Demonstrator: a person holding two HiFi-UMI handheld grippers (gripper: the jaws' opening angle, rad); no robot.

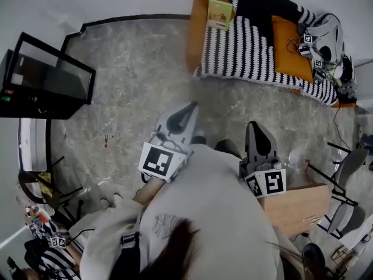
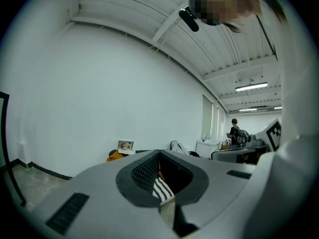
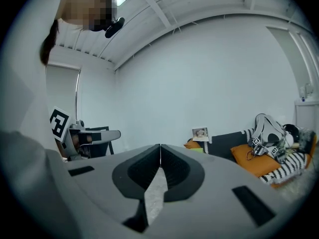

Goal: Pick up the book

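The book (image 1: 220,13) has a light green cover and lies on the left end of an orange sofa (image 1: 198,34), beside a black-and-white striped blanket (image 1: 239,48). In the right gripper view only a green sliver of the book (image 3: 198,150) shows, just above the jaws. Both grippers are held out over the stone floor, well short of the sofa. The left gripper (image 1: 187,108) (image 2: 159,152) has its tips together and holds nothing. The right gripper (image 1: 255,126) (image 3: 160,146) is also shut and empty.
A black glass stand (image 1: 49,77) is at the left. A cardboard box (image 1: 294,206) and folding chairs (image 1: 347,177) stand at the right. Spare gripper gear (image 1: 317,45) lies on the sofa's right end, and a photo card (image 3: 200,133) leans behind the book.
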